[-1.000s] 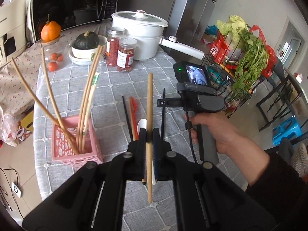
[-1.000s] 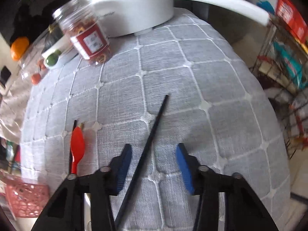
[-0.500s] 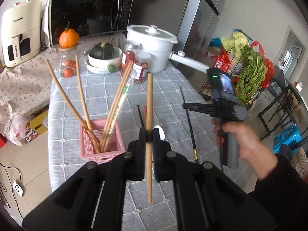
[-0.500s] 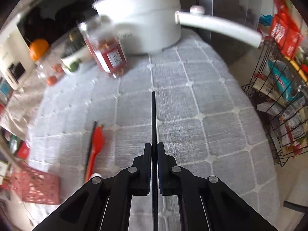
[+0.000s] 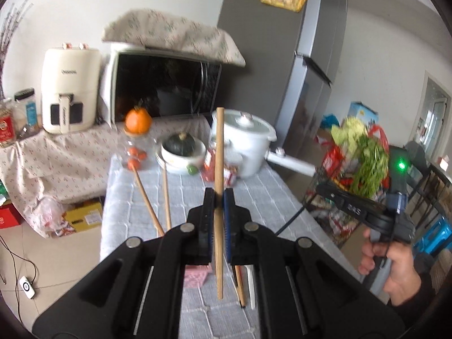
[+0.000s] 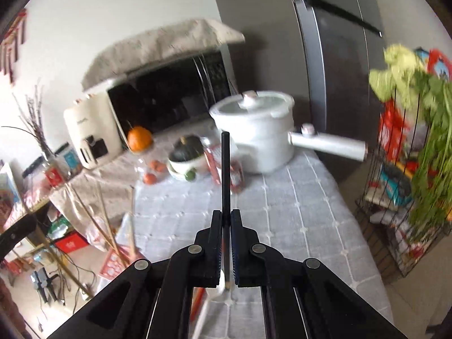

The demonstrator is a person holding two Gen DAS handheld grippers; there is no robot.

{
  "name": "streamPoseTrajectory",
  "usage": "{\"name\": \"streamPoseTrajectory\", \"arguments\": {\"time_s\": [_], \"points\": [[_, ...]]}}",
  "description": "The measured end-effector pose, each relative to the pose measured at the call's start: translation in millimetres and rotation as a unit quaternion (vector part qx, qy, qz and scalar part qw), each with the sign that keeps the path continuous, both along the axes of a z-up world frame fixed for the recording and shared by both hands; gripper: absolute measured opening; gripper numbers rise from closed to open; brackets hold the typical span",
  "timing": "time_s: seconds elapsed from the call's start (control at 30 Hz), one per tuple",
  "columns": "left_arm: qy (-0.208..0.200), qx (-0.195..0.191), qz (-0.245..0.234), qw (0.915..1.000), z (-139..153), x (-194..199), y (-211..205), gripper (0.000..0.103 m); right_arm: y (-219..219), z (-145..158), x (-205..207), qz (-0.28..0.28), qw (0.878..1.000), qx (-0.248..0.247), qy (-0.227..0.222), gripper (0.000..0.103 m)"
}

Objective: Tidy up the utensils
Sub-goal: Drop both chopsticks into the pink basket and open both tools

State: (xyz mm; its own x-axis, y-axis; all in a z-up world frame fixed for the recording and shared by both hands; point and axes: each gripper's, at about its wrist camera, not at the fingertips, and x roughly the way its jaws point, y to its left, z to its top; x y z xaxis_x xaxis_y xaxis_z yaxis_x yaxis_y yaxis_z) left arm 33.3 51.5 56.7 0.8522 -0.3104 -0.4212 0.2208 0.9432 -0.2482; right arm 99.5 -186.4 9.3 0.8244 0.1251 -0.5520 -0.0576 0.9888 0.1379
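Left wrist view: my left gripper (image 5: 219,197) is clamped on a wooden chopstick (image 5: 219,169) that stands nearly upright between the pads above the grey quilted tablecloth (image 5: 265,195). Two more wooden chopsticks (image 5: 166,197) lean out of the pink basket (image 5: 195,276) beneath. On the right wrist view, my right gripper (image 6: 226,219) pinches a black chopstick (image 6: 225,169), pointing toward the white pot (image 6: 260,138).

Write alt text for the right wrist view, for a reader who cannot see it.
The black right gripper is shut on a thin black chopstick that points up and away over a grey quilted tablecloth. Beyond it stand a white lidded pot with a long handle, a black microwave oven and an orange pumpkin, all blurred.
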Motion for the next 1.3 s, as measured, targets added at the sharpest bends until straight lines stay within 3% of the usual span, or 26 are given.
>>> {"name": "streamPoseTrajectory", "arguments": {"time_s": [0.17, 0.33, 0.63, 0.87, 1.13, 1.3], "points": [[-0.053, 0.001, 0.038, 0.9979, 11, -3, 9, 0.007, 20, 33, -6, 0.024, 0.998, 0.003, -0.053, 0.006], [-0.065, 0.007, 0.062, 0.9960, 6, 5, 15, 0.007, 34, 51, -10, 0.054, 0.995, 0.041, -0.075, 0.006], [-0.035, 0.027, 0.069, 0.9967, -27, 30, 15, 0.007, 62, 49, -15, 0.105, 0.990, 0.067, -0.073, 0.006], [0.046, 0.016, 0.048, 0.9977, -57, 55, 12, 0.009, 77, 43, -19, 0.138, 0.985, 0.078, -0.067, 0.006], [0.079, 0.017, 0.065, 0.9946, -54, 46, 18, 0.040, 82, 23, -7, 0.147, 0.985, 0.087, -0.041, 0.006], [0.096, 0.013, 0.075, 0.9924, -59, 44, 25, 0.052, 90, 8, 5, 0.152, 0.985, 0.082, -0.013, 0.006]]}}
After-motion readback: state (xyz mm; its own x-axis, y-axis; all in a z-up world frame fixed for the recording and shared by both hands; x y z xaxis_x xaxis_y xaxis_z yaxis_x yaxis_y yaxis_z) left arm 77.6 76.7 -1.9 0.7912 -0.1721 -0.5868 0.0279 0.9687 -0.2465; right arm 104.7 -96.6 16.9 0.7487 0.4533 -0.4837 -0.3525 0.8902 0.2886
